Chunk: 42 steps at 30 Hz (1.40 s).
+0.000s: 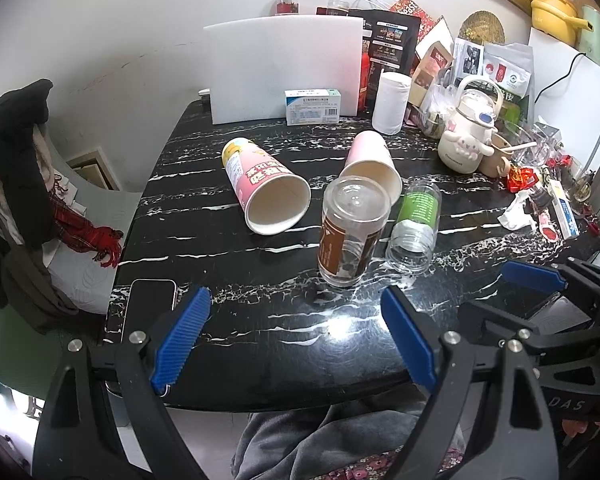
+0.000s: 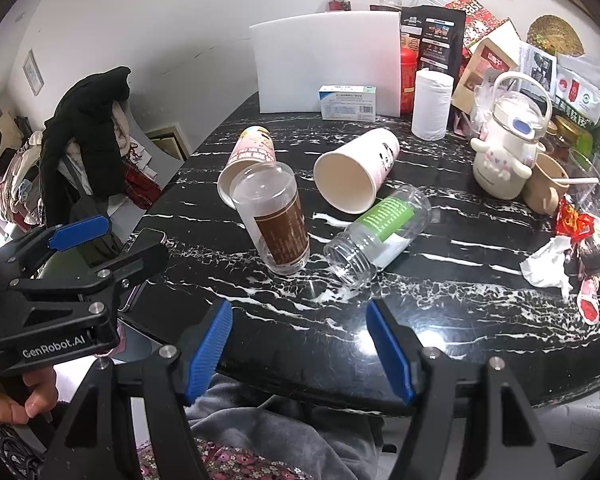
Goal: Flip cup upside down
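A clear jar with a brown label [image 1: 350, 232] [image 2: 276, 220] stands upside down on the black marble table [image 1: 300, 340]. A clear jar with a green label [image 1: 414, 226] [image 2: 376, 236] lies on its side just right of it. Two pink paper cups lie on their sides behind: one at the left [image 1: 266, 190] [image 2: 248, 160], one at the right [image 1: 372, 164] [image 2: 356, 168]. My left gripper [image 1: 296, 336] is open and empty, at the table's near edge. My right gripper [image 2: 300, 348] is open and empty, also at the near edge; it shows in the left wrist view [image 1: 540, 300].
A phone [image 1: 148, 308] lies at the near left corner. A white board [image 1: 284, 68], a medicine box [image 1: 314, 106], a paper roll [image 1: 392, 102], a white kettle-shaped bottle [image 1: 466, 136] and clutter fill the back and right. A chair with clothes [image 1: 24, 184] stands left.
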{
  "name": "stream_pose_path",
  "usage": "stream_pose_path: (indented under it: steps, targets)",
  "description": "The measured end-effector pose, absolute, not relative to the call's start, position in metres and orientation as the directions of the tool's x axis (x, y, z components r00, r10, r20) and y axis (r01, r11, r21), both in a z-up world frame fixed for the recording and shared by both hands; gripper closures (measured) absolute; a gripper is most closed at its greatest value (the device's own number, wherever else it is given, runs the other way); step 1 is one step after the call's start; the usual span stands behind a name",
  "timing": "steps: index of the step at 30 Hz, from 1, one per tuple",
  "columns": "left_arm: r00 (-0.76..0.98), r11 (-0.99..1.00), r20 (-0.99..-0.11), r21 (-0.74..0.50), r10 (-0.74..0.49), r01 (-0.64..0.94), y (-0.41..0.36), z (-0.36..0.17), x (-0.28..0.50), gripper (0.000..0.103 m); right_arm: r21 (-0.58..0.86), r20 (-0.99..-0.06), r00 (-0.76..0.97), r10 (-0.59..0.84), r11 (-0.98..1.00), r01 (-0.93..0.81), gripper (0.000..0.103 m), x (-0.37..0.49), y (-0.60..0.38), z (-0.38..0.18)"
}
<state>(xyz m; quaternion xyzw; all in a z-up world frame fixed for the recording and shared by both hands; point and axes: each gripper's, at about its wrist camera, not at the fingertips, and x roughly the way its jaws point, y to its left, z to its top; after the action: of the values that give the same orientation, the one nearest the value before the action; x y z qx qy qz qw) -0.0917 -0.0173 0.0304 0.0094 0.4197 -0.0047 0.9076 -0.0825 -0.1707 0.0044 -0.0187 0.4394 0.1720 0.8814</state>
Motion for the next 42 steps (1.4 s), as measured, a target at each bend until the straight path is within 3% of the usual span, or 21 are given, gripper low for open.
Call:
stream_pose_path:
  steps: [42]
  targets:
    - [0.622,1.0,-0.783,0.014,0.005,0.01,-0.006,0.029,-0.073,0.013,0.117,-0.783,0.555,0.28,0.943,-0.311,0.033,-0.077,-0.172,0.005]
